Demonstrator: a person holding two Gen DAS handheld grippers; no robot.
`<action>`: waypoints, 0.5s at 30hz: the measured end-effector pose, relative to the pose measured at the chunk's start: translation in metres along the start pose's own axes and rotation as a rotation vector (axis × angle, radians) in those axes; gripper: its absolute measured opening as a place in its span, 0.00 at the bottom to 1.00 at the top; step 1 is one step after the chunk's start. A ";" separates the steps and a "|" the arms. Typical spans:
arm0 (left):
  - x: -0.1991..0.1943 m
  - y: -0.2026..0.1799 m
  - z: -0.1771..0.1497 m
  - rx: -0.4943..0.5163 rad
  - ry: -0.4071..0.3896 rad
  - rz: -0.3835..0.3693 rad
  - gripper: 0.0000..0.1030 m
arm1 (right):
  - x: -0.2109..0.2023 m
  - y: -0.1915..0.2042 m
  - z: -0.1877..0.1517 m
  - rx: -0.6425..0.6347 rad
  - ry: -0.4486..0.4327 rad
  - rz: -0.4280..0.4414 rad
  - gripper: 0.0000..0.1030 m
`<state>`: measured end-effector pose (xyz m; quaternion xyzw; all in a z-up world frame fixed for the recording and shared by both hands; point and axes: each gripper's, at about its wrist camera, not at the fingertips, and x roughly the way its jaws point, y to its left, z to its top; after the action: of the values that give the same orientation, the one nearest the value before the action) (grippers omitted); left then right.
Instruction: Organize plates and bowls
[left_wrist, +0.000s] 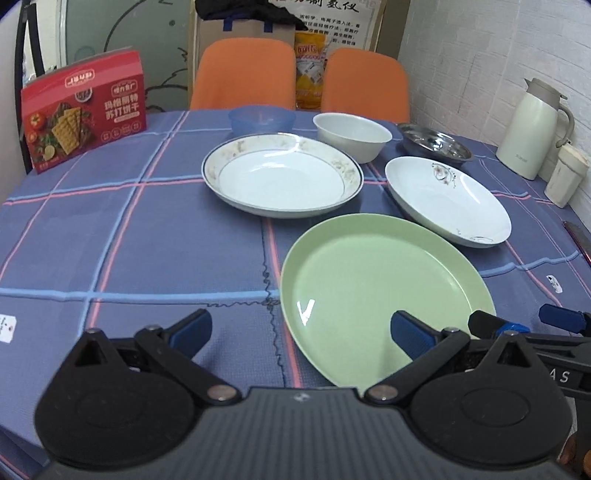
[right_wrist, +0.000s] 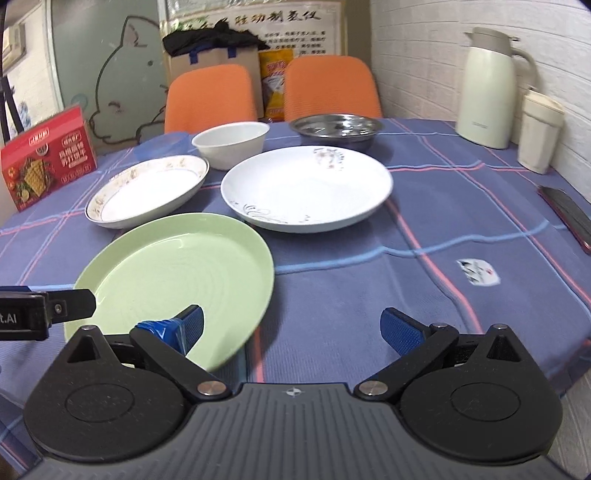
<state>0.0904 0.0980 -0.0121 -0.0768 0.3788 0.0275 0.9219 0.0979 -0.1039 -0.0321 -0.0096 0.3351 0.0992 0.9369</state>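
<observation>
Both the left gripper (left_wrist: 301, 332) and right gripper (right_wrist: 291, 326) hang wide open and empty over the table's near edge, flanking the green plate (left_wrist: 376, 284). A shallow pinch on its slick rim could tip it off that edge. The cracker box (left_wrist: 83, 110) carries Chinese lettering; the jug's logo is unreadable.

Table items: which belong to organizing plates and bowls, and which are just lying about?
Job:
green plate
gold-rimmed plate
flower-print plate
white bowl
blue bowl
steel bowl

Lying about:
red cracker box
thermos jug
cream cup
phone
</observation>
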 end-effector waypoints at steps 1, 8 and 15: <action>0.007 0.001 0.003 -0.004 0.017 -0.008 1.00 | 0.007 0.003 0.002 -0.015 0.010 -0.003 0.87; 0.033 0.006 0.009 0.011 0.048 0.002 0.99 | 0.027 0.008 0.002 -0.057 0.023 0.049 0.88; 0.034 0.000 0.007 0.081 0.036 -0.038 0.99 | 0.023 0.007 -0.012 -0.102 -0.088 0.088 0.88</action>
<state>0.1194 0.0990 -0.0314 -0.0470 0.3945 -0.0069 0.9177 0.1061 -0.0936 -0.0558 -0.0383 0.2883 0.1575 0.9437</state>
